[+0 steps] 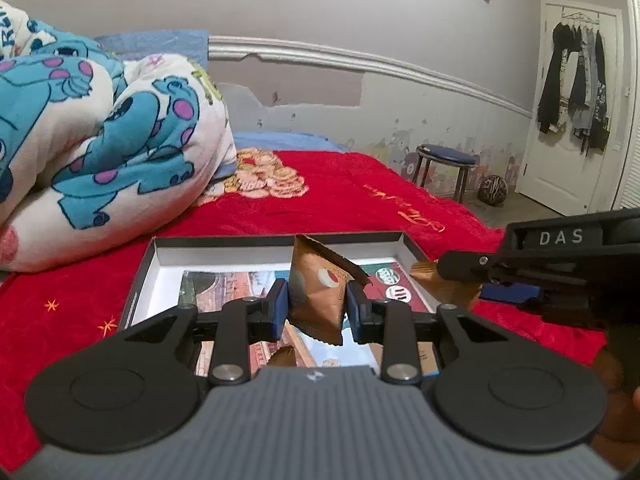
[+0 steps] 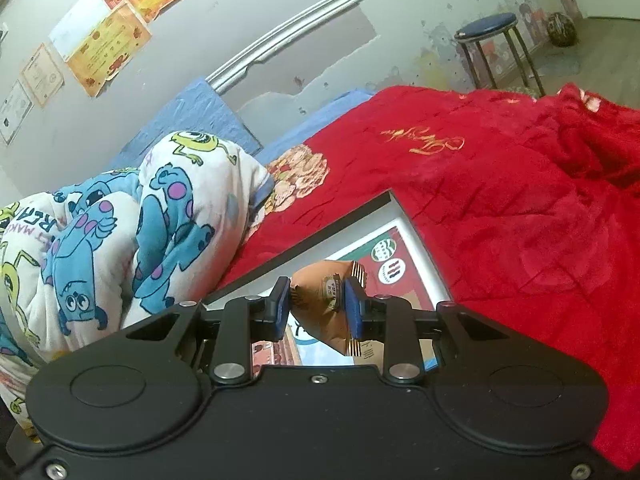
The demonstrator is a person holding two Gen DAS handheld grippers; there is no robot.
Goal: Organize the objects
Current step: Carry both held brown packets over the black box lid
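Note:
A shallow black box [image 1: 144, 268] with white inner walls lies on the red blanket and holds printed packets. My left gripper [image 1: 317, 308] is shut on a brown sachet [image 1: 320, 296] and holds it upright over the box. My right gripper [image 2: 316, 307] is shut on another brown sachet [image 2: 326, 300] above the box's right part [image 2: 416, 236]. In the left wrist view the right gripper [image 1: 472, 280] reaches in from the right with its sachet [image 1: 444, 286] at the box's right edge.
A rolled cartoon-print quilt [image 1: 100, 140] lies left of the box on the red blanket [image 1: 340, 196]. A blue stool [image 1: 444, 164] and a ball [image 1: 494, 190] stand on the floor by the wall. Clothes hang on a white door [image 1: 576, 80].

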